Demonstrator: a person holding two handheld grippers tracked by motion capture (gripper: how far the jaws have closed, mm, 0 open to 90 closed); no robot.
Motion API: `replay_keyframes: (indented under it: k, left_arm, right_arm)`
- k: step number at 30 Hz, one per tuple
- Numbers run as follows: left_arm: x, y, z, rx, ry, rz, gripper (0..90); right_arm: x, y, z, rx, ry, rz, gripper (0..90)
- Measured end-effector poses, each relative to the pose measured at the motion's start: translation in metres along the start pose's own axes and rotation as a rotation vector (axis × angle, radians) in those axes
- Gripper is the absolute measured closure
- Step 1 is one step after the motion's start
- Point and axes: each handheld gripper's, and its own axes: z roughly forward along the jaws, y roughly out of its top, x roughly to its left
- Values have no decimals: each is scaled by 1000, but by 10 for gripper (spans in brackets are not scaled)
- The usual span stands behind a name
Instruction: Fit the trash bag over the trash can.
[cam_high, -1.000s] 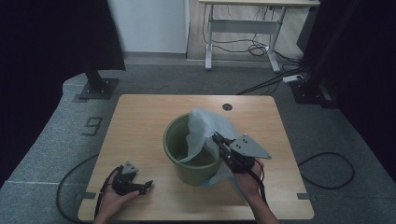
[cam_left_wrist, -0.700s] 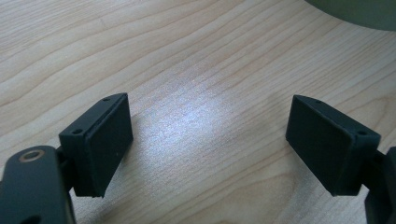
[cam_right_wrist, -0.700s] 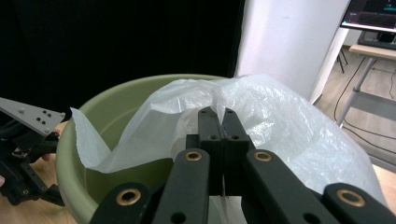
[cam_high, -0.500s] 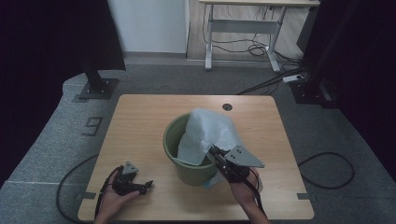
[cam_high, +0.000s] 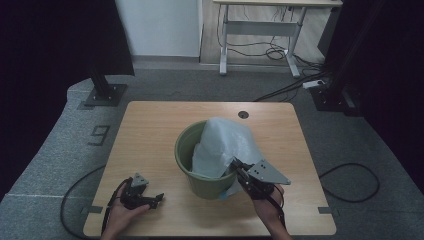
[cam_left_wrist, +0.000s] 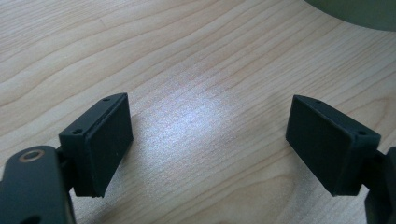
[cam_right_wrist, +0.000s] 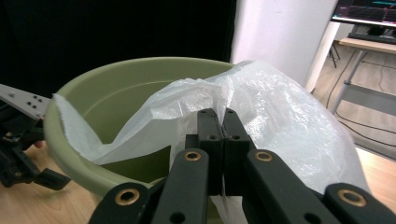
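Your right tongs (cam_right_wrist: 219, 122) are pinching the edge of the plastic bag (cam_high: 224, 142), which drapes over the near-right rim of the green bucket (cam_high: 184, 150) at mid-bench. The bag's loose bulk lies beyond and left of the pinch, over the bucket mouth. Your left tongs (cam_left_wrist: 208, 140) rest spread and empty on the bench (cam_high: 150, 125), well apart from the bucket, so the right hand is nearer.

Bare table (cam_high: 150, 130) left and behind — green bucket (cam_high: 186, 150) and bag (cam_high: 225, 142) block the centre.
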Motion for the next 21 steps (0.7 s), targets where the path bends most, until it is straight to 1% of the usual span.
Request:
replay_keyframes:
  k: [3, 6, 10, 11, 12, 13, 14, 16, 17, 21]
  left_arm:
    - [0, 0, 0, -1, -1, 1, 146]
    - [0, 0, 0, -2, -4, -2, 145]
    - [1, 0, 0, -3, -5, -1, 146]
    - [1, 0, 0, -3, -6, -1, 145]
    - [1, 0, 0, -2, -6, -1, 145]
    - [1, 0, 0, -2, -6, -1, 145]
    - [1, 0, 0, -2, -5, -1, 146]
    - [1, 0, 0, -3, -5, -1, 145]
    - [0, 0, 0, -3, -5, -1, 145]
    - [0, 0, 0, -4, -6, -2, 145]
  right_arm:
    - [5, 0, 3, 0, 7, -12, 873]
    - [9, 0, 5, -3, 31, -2, 850]
    - [10, -1, 3, -2, 68, 14, 828]
    - [9, -1, 1, -7, 84, 16, 806]
    - [9, -1, 0, -8, 97, 18, 764]
    - [10, 0, -3, -11, 120, 15, 701]
    - [11, 0, -5, -12, 130, 6, 660]
    - [15, 0, -12, -28, 116, -21, 566]
    - [17, 0, -16, -39, 113, -28, 545]
    - [20, -3, -31, -70, 98, -24, 489]
